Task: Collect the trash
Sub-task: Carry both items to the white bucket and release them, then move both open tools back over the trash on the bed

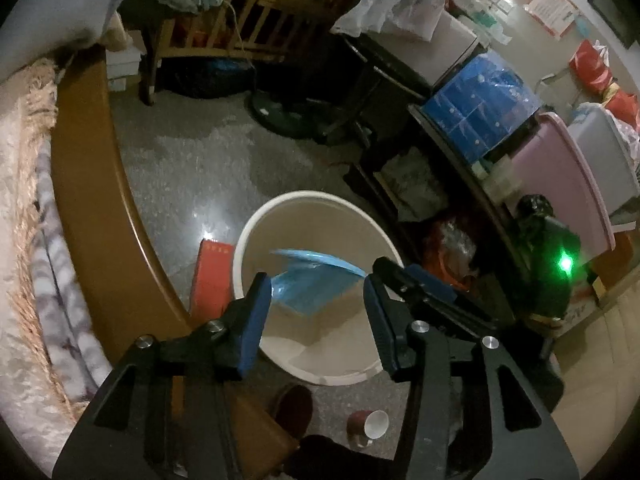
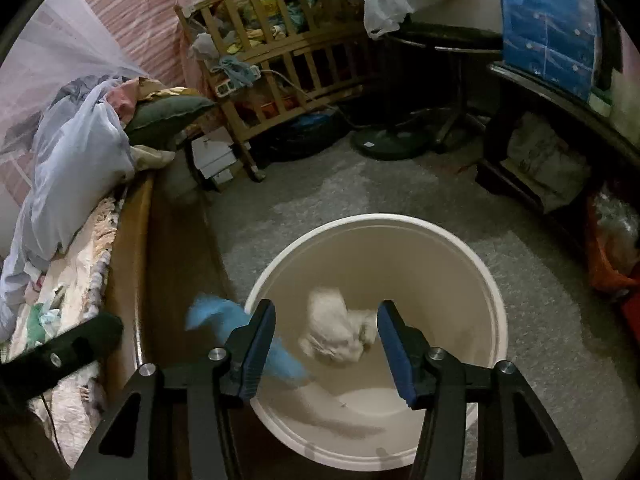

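Note:
A white bucket point(image 1: 320, 200) stands on the speckled floor beside the bed; it also shows in the right wrist view point(image 2: 376, 220). My left gripper point(image 1: 316, 316) is open above its rim, and a blue plastic wrapper point(image 1: 308, 280) hangs blurred in the air between the fingers, over the bucket. My right gripper point(image 2: 326, 344) is open above the bucket, and a crumpled white paper wad point(image 2: 338, 334) is blurred in mid-air inside the bucket's mouth. The blue wrapper point(image 2: 224, 316) shows at the bucket's left rim there. The other gripper point(image 1: 412, 280) reaches in from the right.
A wooden bed frame point(image 1: 88, 184) runs along the left. A red box point(image 1: 210, 276) leans by the bucket. A cup point(image 1: 370, 426) lies on the floor. A wooden crib point(image 2: 280, 52), a fan base point(image 2: 390, 144) and dark shelves point(image 2: 560, 120) stand behind.

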Tool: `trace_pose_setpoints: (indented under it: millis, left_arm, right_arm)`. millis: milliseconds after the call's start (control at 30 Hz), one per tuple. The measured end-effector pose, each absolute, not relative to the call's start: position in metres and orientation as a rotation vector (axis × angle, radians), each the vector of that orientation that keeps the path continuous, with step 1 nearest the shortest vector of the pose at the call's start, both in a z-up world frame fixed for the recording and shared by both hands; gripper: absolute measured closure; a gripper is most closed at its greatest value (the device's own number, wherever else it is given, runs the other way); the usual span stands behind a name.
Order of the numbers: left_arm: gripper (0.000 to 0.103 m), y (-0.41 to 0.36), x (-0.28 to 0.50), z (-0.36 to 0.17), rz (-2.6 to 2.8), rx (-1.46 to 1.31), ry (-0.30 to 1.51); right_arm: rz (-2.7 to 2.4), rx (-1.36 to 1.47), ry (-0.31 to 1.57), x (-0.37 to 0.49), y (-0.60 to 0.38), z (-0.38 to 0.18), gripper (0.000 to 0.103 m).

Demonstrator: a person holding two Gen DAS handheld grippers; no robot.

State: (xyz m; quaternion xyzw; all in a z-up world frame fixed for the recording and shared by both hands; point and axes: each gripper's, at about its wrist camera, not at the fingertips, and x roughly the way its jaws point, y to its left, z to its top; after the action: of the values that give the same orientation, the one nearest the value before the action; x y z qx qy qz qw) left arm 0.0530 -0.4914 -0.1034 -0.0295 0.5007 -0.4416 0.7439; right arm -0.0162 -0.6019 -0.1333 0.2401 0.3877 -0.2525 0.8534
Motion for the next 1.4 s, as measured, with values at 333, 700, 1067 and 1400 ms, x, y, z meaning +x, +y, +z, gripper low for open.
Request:
trace_pose_setpoints:
  millis: [333, 700, 1067, 1400]
  left_arm:
    - [0.057, -0.454, 0.043, -0.091, -0.849, 0.021, 1.026]
    - [0.057, -0.366, 0.041, -0.078, -0.648, 0.082, 0.930]
    - [0.057, -0.277, 0.040, -0.065, -0.485, 0.087, 0.875]
    - [0.057, -0.199, 0.040, -0.062, -0.361, 0.073, 0.861]
  right_arm:
    - [-0.467, 0.488, 0.812, -0.015, -0.587, -0.131, 0.052]
    - [-0.382, 0.367, 0.758, 0.008, -0.516, -0.104, 0.035]
    - [-0.228, 0.322, 0.765, 0.039, -0.425, -0.094, 0.034]
    - [-0.066, 0.276, 0.797, 0.075, -0.343, -0.092, 0.034]
